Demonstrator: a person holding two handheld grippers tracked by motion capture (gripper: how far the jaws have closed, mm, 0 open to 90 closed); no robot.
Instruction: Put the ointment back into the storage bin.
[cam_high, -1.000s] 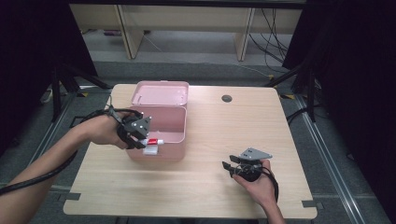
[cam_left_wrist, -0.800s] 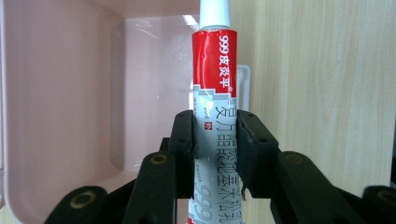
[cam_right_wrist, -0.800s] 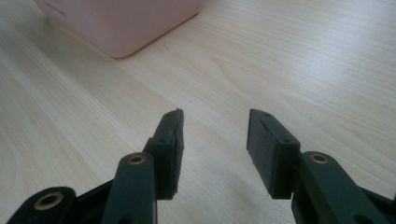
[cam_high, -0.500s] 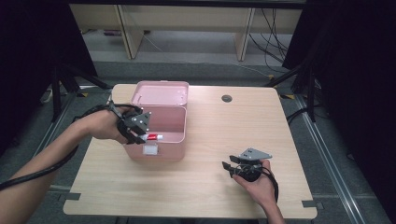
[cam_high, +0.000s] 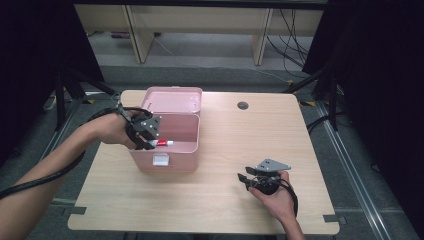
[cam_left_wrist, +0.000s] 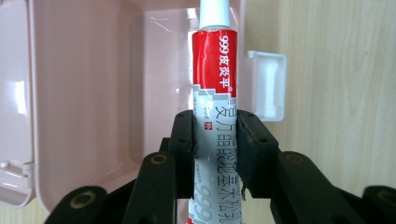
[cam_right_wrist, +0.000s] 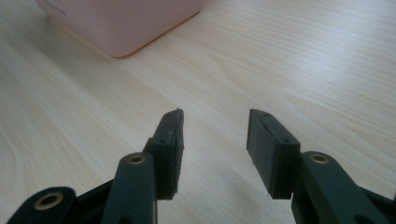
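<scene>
A light, soft tube (cam_left_wrist: 215, 121) is gripped mid-body by the left claw (cam_left_wrist: 215, 140) at centre frame; denting is likely. The right claw (cam_right_wrist: 215, 149) is held open, empty.

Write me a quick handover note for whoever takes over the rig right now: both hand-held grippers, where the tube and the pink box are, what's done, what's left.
Left hand-held gripper: shut on the red and white ointment tube, held over the open pink box, cap pointing away from the jaws.
Right hand-held gripper: open, nothing between the jaws, resting low on the table to the right of the box.
Done: tube gripped and brought to the box; lid is up.
Left: probably lower the tube inside, release it, then close the lid.
</scene>
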